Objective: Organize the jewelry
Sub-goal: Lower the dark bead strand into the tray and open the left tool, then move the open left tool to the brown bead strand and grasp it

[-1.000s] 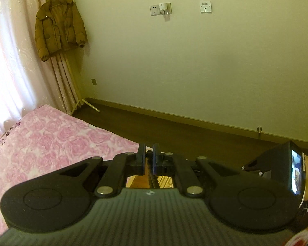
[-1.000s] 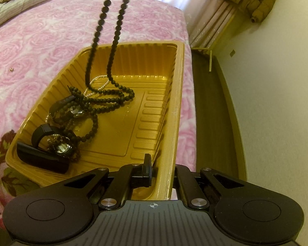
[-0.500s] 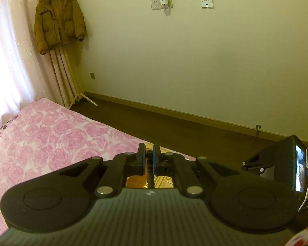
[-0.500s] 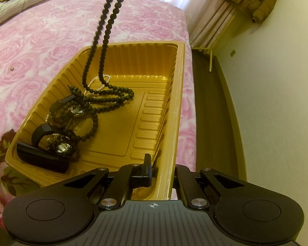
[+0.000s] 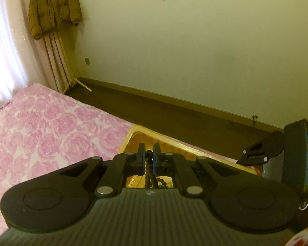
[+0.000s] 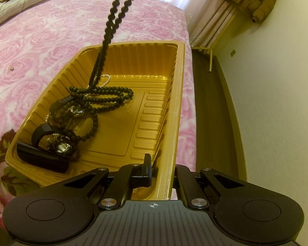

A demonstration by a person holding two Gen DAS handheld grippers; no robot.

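Lowering is what we read in the left wrist view: the yellow ribbed plastic tray (image 5: 133,135), barely peeking out behind the fingers a second ago, now fills the centre above them, with more of the pink rose-patterned bedspread (image 5: 41,135) at the left. Our left gripper (image 5: 148,158) is nearly closed, pinching the long string of dark round beads (image 5: 148,174) that hangs below it.

In the right wrist view, the same beads (image 6: 113,20) drop from the top edge into the tray (image 6: 133,47); the two hanging strands, apart earlier, now run together, and the coil on the tray floor looks fuller. Our right gripper (image 6: 162,169) is clamped shut on the tray's near rim, steadying it. We judge the necklace almost deposited beside the black watches (image 6: 61,145); release seems next.
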